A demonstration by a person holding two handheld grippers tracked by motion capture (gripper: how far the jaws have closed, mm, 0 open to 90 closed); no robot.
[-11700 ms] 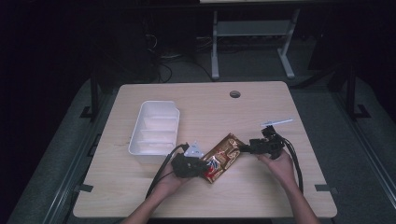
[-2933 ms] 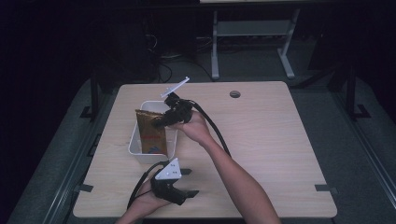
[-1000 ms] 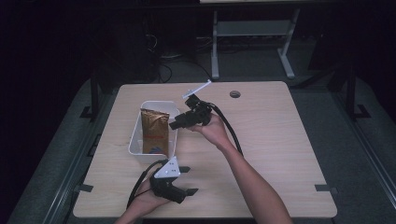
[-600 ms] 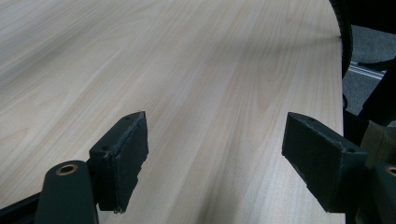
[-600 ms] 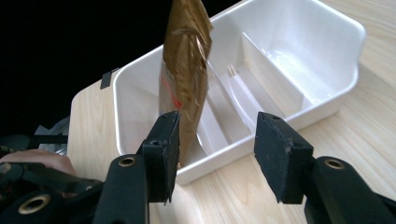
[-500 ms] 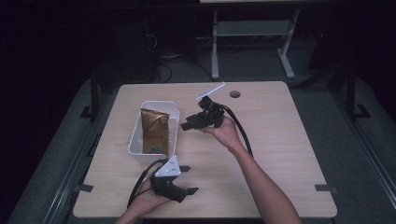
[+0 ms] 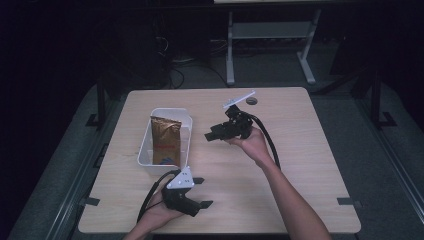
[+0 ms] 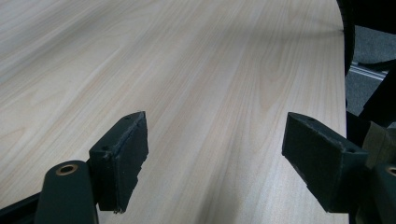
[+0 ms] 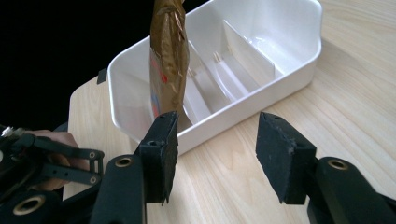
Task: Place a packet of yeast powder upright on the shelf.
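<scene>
Near the table's point(image 7: 310, 150) left side, the brown pouch point(image 7: 165, 140) stood upright in the near compartment of the white tray point(image 7: 186, 120). Beside the tray's right wall, well apart from it, the right gripper point(image 7: 210, 136) hovered with jaws spread and empty, just opening. At the near edge the left gripper point(image 7: 202, 192) rested, jaws wide, nothing between them, bare wood ahead.

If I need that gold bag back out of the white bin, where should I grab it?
Grip the bag's flat top edge, coming from above. It stands upright in one end of the white bin, leaning on a divider, so its top rises clear of the walls while its lower half is boxed in.
</scene>
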